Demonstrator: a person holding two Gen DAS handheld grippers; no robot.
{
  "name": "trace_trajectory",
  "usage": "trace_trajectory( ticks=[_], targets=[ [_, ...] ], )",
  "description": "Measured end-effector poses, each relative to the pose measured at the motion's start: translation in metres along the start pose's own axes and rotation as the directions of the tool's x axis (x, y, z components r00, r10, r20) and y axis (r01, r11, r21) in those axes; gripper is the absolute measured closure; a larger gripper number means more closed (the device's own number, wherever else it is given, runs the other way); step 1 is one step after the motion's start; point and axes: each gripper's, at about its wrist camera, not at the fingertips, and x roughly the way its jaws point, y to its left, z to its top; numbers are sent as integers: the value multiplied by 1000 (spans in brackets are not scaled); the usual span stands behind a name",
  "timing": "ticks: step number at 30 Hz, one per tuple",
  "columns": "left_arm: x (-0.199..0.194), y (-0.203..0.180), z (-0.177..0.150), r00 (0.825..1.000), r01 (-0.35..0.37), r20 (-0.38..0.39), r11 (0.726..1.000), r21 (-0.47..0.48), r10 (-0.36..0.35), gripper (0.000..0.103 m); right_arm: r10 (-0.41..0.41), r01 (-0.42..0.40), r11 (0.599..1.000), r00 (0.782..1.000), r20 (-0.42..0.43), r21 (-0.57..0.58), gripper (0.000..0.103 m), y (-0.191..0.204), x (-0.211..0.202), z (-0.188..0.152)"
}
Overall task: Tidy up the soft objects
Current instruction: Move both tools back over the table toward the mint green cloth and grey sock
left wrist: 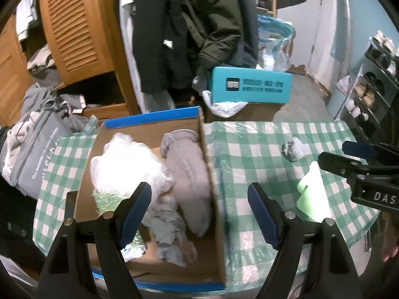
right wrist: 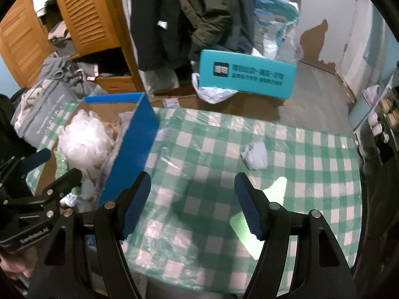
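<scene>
Lying on tablecloth (right wrist: 224, 149): one sock ball (right wrist: 254, 158), one green piece (right wrist: 249, 234).

Beneath your jaws, a green-and-white checked tablecloth (right wrist: 199, 149); left of your right jaws, a brown cardboard box (left wrist: 212, 174) with blue outer walls, holding a white fluffy bundle (left wrist: 119, 164) and grey cloth (left wrist: 189, 174); beyond your right jaws, a pale grey wad (right wrist: 254, 158); beside them, a light green sheet (right wrist: 249, 234)

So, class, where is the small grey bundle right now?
The grey bundle lies on the checked cloth, right of the box and beyond the green sheet.
</scene>
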Motion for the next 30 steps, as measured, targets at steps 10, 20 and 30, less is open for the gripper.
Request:
trace_trajectory(
  ticks=[10, 20, 30],
  targets=[
    [5, -44, 3, 1000, 17, -19, 996, 86, -15, 22, -26, 26, 997, 1000, -3, 74, 34, -47, -3, -18],
    [23, -82, 2, 997, 40, -66, 988, 146, -30, 22, -46, 49, 988, 999, -28, 145, 34, -89, 2, -34],
    [45, -114, -3, 991, 69, -129, 980, 186, -45, 22, -68, 78, 979, 996, -59, 187, 34, -121, 11, -50]
  ],
)
